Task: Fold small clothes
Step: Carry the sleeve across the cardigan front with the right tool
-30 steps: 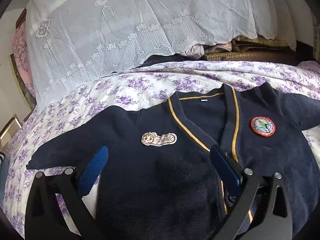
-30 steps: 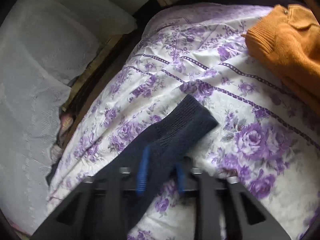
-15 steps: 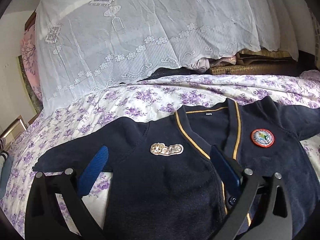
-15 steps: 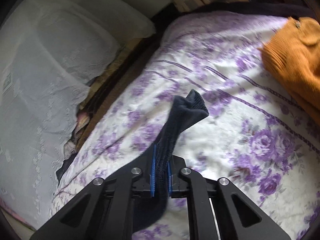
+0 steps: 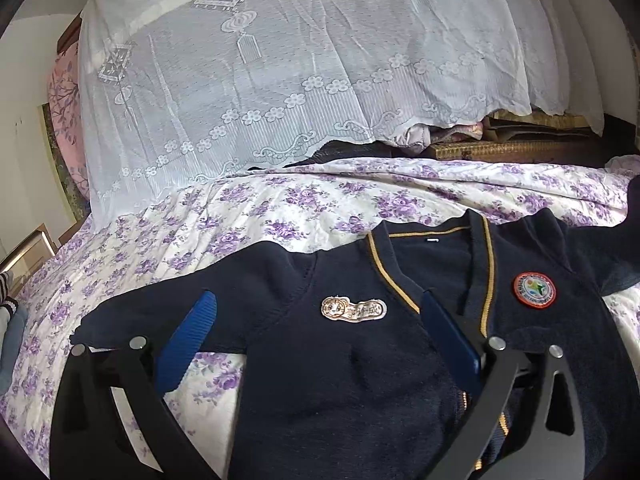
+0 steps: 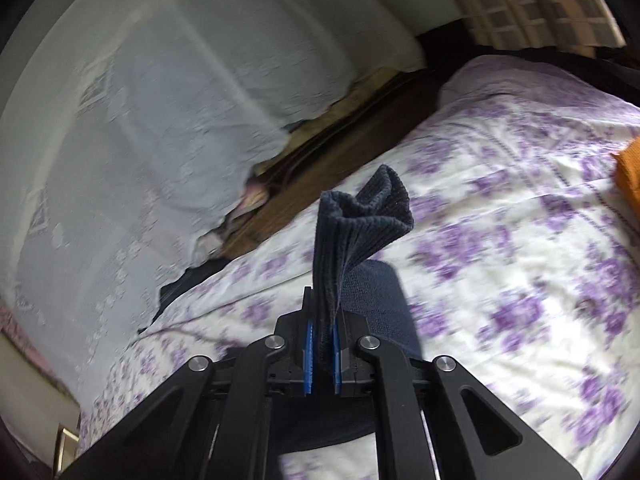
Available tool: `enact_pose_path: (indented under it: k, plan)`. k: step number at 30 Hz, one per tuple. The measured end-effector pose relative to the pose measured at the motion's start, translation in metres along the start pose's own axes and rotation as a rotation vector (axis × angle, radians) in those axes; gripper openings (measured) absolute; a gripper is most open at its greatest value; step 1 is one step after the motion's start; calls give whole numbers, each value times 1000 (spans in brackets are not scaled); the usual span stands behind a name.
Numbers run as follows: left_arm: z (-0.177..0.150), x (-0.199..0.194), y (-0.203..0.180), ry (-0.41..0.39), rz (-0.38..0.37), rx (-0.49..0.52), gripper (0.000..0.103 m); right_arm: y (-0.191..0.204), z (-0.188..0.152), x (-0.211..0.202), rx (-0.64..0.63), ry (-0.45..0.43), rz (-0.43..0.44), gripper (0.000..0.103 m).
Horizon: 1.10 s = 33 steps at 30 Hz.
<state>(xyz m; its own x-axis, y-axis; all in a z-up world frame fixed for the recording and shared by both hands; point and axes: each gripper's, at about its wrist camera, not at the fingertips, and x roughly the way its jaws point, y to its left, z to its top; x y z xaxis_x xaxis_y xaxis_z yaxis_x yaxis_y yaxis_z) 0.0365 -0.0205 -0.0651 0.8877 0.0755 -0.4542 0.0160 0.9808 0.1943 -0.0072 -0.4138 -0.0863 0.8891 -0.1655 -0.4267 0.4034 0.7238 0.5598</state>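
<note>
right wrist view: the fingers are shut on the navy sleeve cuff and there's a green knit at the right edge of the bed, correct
Not quite: the knit at the right edge of the bed is orange, not green, as the right wrist view shows. The rest holds: the right gripper has its fingers shut on the navy sleeve cuff.

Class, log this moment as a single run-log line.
right claw: shut on sleeve cuff, lifted | left claw: open over navy cardigan | bedsheet: floral

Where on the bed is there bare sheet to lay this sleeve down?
Bare floral sheet lies between the cardigan collar and the lace curtain, and left of its left sleeve. In the right view, open sheet runs between the sleeve cuff and the orange knit. The cardigan's body is crowded.
</note>
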Motion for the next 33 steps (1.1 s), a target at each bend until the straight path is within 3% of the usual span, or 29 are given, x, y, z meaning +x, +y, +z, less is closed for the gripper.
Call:
enact_pose_path:
  k: [5, 12, 15, 18, 25, 33]
  plan:
    - [7, 7, 14, 11, 16, 10, 99, 40, -11, 9, -27, 43, 59, 8]
    - [10, 57, 67, 154, 53, -53, 99, 93, -26, 18, -84, 81, 107, 8]
    - [5, 83, 95, 222, 98, -126, 99, 114, -33, 22, -111, 92, 123, 8]
    - [1, 96, 119, 275, 80, -231, 99, 135, -40, 25, -135, 104, 143, 8]
    - [-7, 104, 140, 301, 74, -348, 99, 188, -68, 33, -191, 147, 197, 8]
    - [-9, 107, 143, 309, 71, -366, 99, 234, -114, 44, -281, 224, 228, 8]
